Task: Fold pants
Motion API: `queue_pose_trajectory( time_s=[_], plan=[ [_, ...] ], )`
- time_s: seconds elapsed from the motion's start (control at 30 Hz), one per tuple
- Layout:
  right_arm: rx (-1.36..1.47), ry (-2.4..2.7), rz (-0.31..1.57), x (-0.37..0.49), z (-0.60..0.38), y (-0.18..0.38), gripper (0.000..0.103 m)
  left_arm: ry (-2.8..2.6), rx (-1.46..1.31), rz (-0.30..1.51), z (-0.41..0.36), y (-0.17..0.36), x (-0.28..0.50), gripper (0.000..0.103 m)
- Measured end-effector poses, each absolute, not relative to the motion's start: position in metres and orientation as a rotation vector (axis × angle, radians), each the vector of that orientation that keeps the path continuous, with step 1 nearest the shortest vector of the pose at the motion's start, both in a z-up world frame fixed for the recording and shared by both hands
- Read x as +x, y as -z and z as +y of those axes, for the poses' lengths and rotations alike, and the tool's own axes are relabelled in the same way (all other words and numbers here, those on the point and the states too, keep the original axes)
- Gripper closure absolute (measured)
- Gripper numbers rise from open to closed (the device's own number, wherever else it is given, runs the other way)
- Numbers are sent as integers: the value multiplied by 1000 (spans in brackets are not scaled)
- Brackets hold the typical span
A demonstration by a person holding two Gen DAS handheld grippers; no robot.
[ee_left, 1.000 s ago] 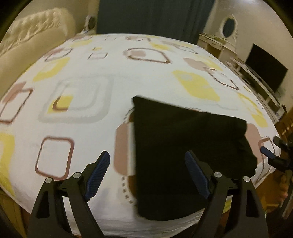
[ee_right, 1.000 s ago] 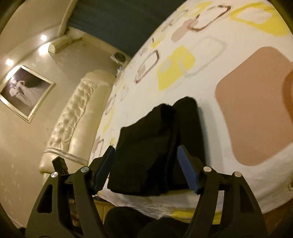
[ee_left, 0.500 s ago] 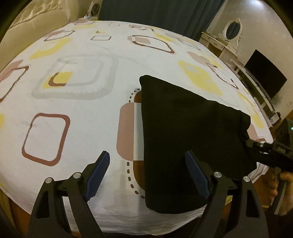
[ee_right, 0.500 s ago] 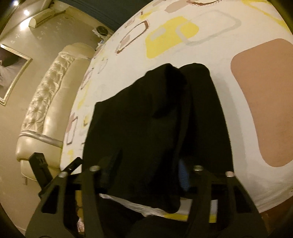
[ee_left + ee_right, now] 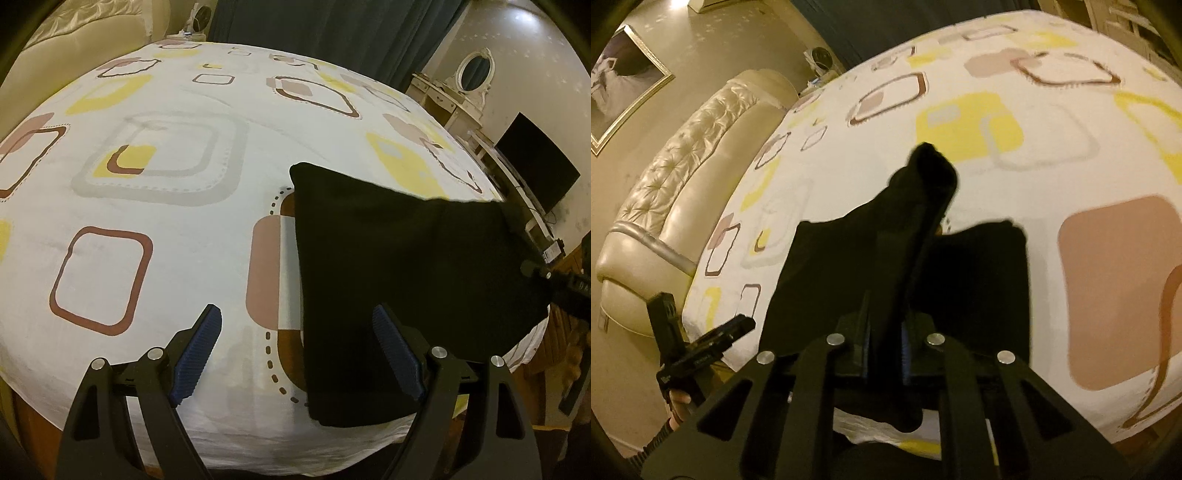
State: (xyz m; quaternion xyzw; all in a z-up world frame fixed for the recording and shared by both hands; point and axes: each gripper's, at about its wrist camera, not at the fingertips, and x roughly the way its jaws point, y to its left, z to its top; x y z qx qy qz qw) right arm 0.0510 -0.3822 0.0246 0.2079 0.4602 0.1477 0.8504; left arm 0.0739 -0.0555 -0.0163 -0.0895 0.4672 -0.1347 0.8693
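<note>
The black pants [image 5: 388, 266] lie folded on the bed near its front edge. My left gripper [image 5: 295, 350] is open and empty, hovering just above the bed, with its right finger over the pants' left part. My right gripper [image 5: 884, 347] is shut on the pants' right edge [image 5: 916, 206] and lifts it off the sheet into a raised fold. The rest of the pants [image 5: 982, 280] lies flat under it. The right gripper's body shows at the right edge of the left wrist view [image 5: 554, 284].
The bed wears a white sheet with yellow, brown and grey squares [image 5: 147, 155]. A cream tufted headboard [image 5: 676, 192] is at the left. A dresser with an oval mirror [image 5: 472, 70] and a dark TV [image 5: 535, 162] stand beyond the bed's right side.
My right gripper closed on the pants' right edge and raised it off the bed. My left gripper stayed open and shifted slightly.
</note>
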Motion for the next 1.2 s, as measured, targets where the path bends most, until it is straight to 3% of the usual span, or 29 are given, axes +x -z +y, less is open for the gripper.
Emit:
queue_pose_trajectory(
  time_s=[0.53,0.93,1.2],
  plan=[
    [644,-275,1042,46,-429,57,92,296,-166,991,-60,23,75,20],
    [989,-358,938,33,-461,113,92,299,-145,995,-64,27,75,20],
    [958,-365,949,27,-467,99,86,345,-158,999,-61,30,74,20]
  ],
)
